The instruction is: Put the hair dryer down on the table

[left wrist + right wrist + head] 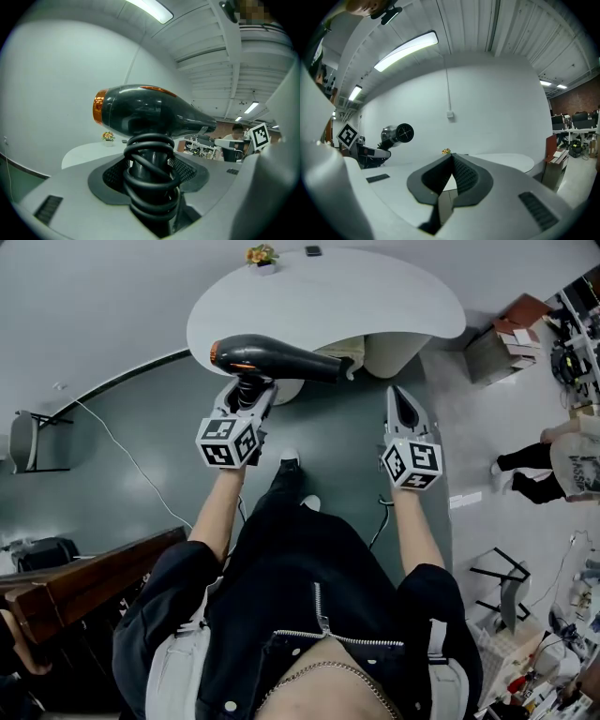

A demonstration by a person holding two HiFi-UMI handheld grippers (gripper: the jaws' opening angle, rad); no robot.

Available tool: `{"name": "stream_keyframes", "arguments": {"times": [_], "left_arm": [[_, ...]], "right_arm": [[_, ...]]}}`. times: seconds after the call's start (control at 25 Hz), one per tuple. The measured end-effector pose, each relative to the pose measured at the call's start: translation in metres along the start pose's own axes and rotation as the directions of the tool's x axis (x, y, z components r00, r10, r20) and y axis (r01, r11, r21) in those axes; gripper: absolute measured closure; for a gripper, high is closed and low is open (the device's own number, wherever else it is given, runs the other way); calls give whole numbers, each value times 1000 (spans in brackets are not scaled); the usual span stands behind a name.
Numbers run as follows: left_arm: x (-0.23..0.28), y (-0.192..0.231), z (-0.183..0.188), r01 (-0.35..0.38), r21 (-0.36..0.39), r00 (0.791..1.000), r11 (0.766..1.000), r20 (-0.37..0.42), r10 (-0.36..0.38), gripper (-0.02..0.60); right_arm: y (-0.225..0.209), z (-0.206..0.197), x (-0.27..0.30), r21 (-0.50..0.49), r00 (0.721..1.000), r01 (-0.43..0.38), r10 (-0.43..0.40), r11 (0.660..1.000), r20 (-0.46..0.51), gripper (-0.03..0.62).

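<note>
A black hair dryer (281, 357) with an orange rear ring hangs in the air at the near edge of the white table (394, 296), nozzle pointing right. My left gripper (251, 390) is shut on its handle, which has the black cord coiled round it. In the left gripper view the hair dryer (150, 112) stands upright on its handle between the jaws of the left gripper (152, 168). My right gripper (403, 407) is level with it to the right, shut and holding nothing. In the right gripper view the right gripper's (451, 159) tips touch, and the hair dryer (398, 133) shows at the left.
A small flower pot (262, 256) and a dark flat object (313, 251) sit at the table's far edge. A cardboard box (511, 338) stands right of the table. A person (562, 460) is at the right, a wooden bench (84, 582) at the left.
</note>
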State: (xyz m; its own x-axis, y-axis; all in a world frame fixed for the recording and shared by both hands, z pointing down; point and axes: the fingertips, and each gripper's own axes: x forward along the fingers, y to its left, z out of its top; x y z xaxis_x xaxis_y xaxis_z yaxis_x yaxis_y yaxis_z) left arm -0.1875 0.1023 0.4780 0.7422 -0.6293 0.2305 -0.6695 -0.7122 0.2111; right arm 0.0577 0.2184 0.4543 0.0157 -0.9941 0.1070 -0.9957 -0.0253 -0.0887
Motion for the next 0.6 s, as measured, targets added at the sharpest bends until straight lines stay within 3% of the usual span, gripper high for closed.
{"name": "stream_keyframes", "arguments": {"times": [0.6], "left_arm": [[126,56,33,38,-28,999,999,-13,-39,314]], "right_arm": [[-48,17,118,-7,999,45,-45,999,-17,589]]}}
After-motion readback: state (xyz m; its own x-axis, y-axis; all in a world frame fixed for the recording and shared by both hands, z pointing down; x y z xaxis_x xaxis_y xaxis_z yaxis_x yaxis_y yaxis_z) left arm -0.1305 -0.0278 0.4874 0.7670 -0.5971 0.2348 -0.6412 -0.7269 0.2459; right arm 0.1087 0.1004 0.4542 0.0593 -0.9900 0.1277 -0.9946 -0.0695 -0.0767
